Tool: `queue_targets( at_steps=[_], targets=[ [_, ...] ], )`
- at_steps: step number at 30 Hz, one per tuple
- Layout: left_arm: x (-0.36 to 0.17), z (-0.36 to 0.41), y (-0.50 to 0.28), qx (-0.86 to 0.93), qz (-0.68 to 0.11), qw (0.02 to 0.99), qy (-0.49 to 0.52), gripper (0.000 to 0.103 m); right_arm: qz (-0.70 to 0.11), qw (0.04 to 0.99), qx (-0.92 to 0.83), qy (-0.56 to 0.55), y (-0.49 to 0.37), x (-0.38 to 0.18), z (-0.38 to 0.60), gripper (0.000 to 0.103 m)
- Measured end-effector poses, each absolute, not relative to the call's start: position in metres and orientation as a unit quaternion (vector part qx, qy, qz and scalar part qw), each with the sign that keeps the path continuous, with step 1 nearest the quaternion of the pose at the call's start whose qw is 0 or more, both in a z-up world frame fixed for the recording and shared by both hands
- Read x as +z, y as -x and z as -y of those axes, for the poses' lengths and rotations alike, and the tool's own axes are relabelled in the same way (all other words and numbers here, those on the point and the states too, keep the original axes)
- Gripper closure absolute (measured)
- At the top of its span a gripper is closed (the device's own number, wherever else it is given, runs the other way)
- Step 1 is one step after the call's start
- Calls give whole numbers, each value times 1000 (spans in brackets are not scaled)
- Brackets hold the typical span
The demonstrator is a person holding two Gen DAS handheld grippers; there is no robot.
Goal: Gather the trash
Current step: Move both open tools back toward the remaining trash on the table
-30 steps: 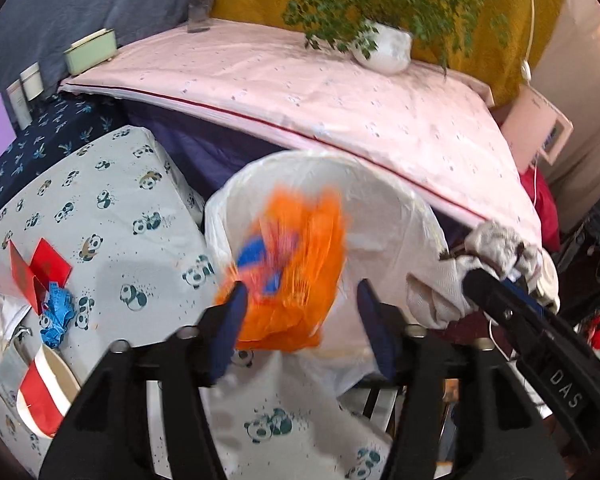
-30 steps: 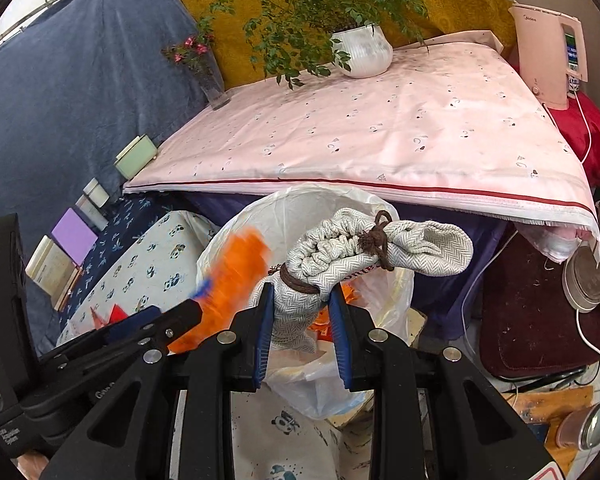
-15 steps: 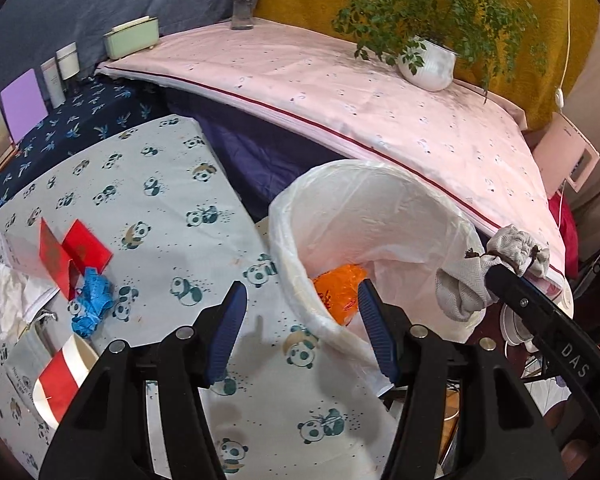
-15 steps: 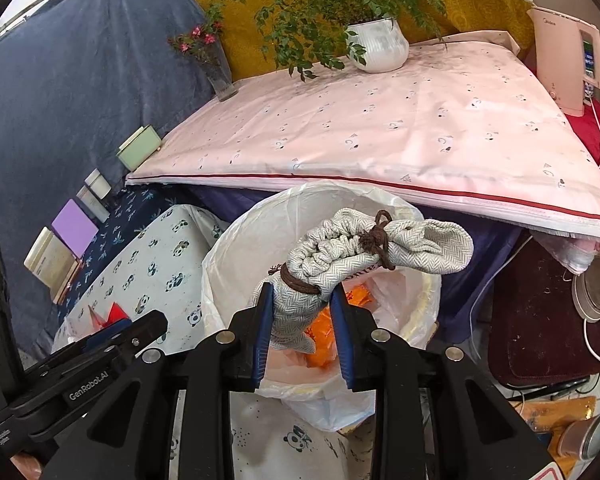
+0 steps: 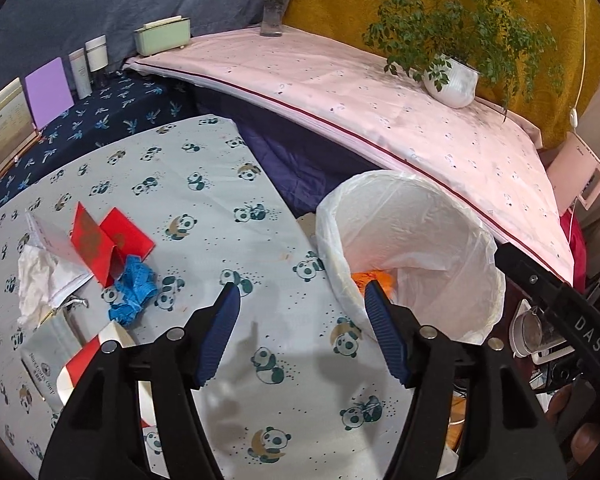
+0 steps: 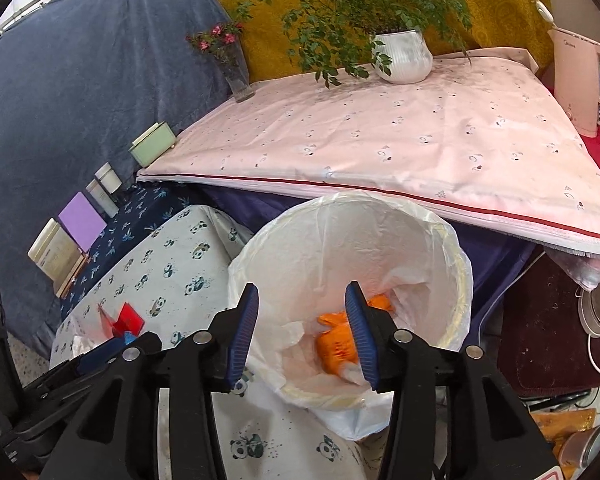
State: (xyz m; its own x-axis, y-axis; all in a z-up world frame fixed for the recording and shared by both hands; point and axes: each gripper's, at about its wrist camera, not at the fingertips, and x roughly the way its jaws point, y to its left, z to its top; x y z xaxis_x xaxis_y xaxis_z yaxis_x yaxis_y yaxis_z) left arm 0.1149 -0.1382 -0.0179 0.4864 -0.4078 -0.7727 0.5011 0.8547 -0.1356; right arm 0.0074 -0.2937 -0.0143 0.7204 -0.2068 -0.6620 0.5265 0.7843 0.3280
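Note:
A bin lined with a white bag [image 5: 416, 216] stands beside the panda-print table [image 5: 204, 184]. An orange bag [image 5: 374, 278] lies at its bottom. My left gripper [image 5: 300, 288] hovers over the table edge just left of the bin, jaws opening, nothing between them. My right gripper [image 6: 302, 288] hangs over the bin [image 6: 356, 232], jaws opening and empty, with the orange bag [image 6: 336, 344] below. No grey cloth bundle shows. Red envelopes [image 5: 100, 240], a blue crumpled scrap [image 5: 134, 292], white tissue [image 5: 36, 280] and a red-and-white paper cup [image 5: 88, 364] lie on the table.
Behind the bin runs a pink-covered table [image 5: 340, 92] with a potted plant [image 5: 452, 84], a flower vase [image 5: 274, 16] and a green box [image 5: 162, 36]. Books and jars [image 5: 48, 88] stand at the far left. A pink kettle [image 6: 580, 80] sits at the right.
The orange bag dropped from my left gripper into the bin, and that gripper drew back left over the table. My right gripper let go of the grey cloth bundle, which is gone from view.

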Motion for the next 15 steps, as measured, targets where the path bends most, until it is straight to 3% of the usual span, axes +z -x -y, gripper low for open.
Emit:
queue_targets(
  at_steps=[15],
  targets=[
    [-14,63,-113,-212,-429,878,-23,36,-323,907,-149,-225,-18,1,227,46]
  ],
)
